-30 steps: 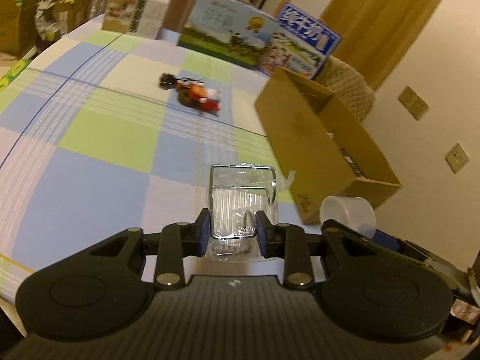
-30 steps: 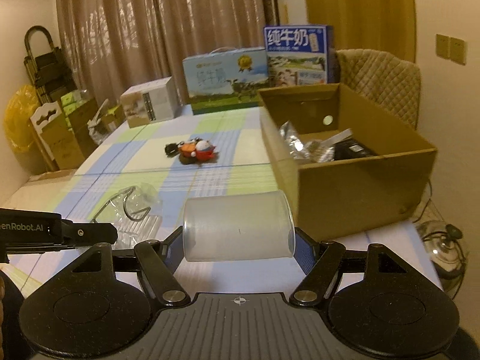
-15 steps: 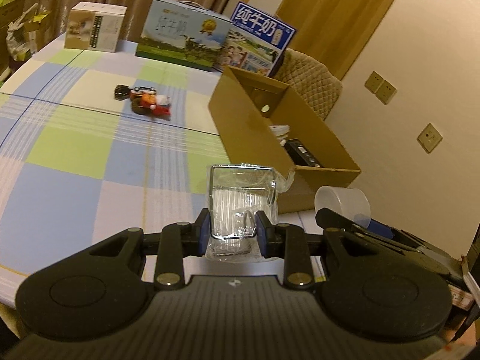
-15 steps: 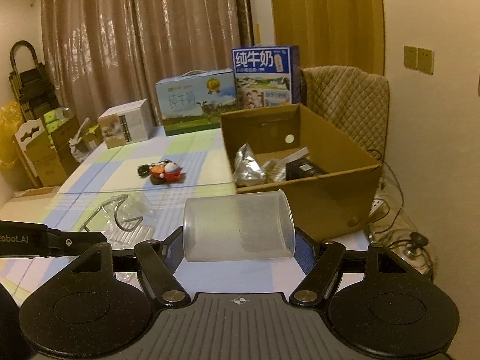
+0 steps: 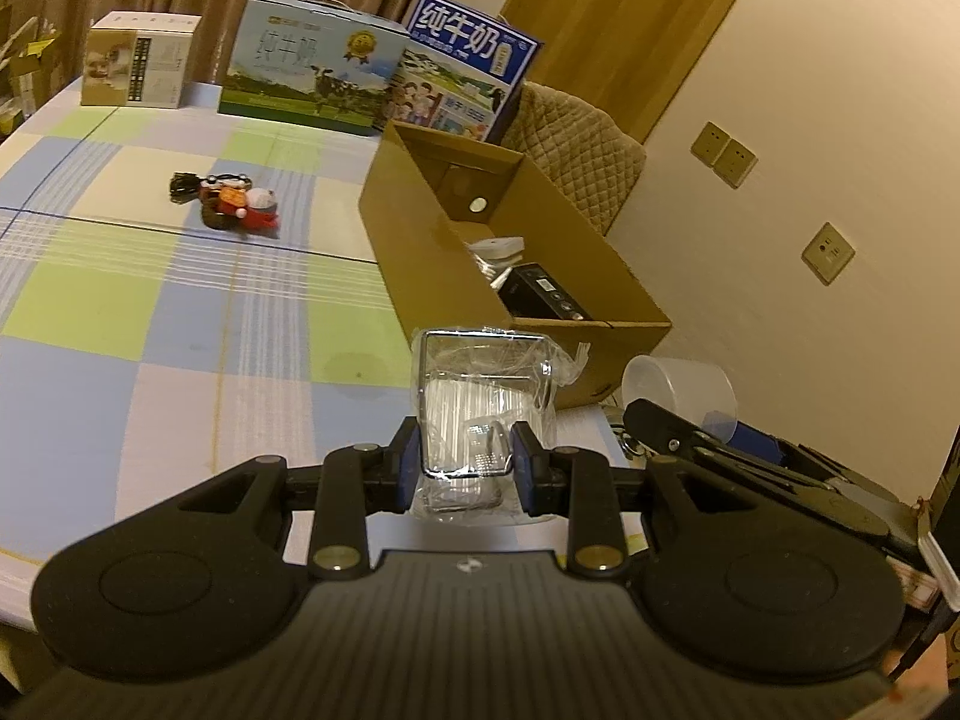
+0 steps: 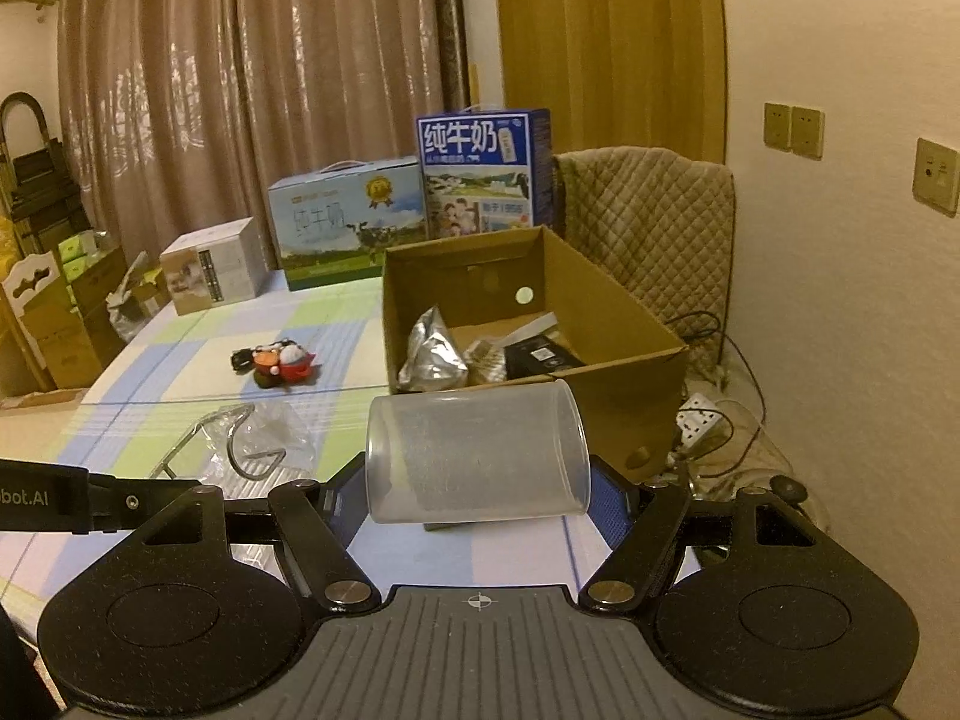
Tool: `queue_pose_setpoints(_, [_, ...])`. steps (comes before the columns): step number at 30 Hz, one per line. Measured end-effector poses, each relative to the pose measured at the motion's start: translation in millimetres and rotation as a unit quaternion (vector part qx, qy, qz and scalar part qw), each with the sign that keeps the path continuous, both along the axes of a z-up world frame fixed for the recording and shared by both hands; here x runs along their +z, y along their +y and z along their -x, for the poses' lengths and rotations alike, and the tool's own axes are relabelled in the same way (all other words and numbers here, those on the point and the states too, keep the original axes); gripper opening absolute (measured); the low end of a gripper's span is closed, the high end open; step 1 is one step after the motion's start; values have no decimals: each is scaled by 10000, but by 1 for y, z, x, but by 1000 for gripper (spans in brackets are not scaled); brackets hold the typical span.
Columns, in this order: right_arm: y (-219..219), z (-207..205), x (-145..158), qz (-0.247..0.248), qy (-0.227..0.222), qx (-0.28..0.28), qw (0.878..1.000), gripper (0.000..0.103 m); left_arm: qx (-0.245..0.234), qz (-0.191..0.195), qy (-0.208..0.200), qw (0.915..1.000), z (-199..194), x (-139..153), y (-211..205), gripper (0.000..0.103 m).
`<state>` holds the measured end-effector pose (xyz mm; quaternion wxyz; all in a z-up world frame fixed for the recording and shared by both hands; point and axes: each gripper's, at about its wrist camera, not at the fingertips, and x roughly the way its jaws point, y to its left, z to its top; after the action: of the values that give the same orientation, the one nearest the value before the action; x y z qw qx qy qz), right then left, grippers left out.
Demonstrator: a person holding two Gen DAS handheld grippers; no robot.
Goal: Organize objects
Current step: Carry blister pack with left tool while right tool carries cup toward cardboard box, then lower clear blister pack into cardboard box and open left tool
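Above the surface [image 5: 180,312], I tilt both grippers down: left fingers [image 5: 409,468] pinch a wrapped wire rack [image 5: 483,402], right fingers [image 6: 607,504] clamp a plastic cup [image 6: 477,459]; cardboard box [image 6: 600,330] just ahead.

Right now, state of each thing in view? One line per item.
Left hand-held gripper: shut on wire rack.
Wire rack: plastic-wrapped, held off the table.
Right hand-held gripper: shut on plastic cup.
Plastic cup: empty, on its side, held.
Cardboard box: open, partly filled.
Red toy: lying on tablecloth.
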<state>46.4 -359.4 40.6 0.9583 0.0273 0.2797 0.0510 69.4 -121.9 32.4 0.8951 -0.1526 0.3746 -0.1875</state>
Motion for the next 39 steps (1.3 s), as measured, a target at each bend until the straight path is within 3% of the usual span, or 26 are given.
queue_pose_setpoints(21, [-32,-27,18,64,-92,-62,9999,69,-313,60,-116,9994,-21,10,-41,26])
queue_pose_setpoints(39, [-61,-120,33,461,-135,182,9987,69,-378,-222,-232,9988,-92,28,-80,26])
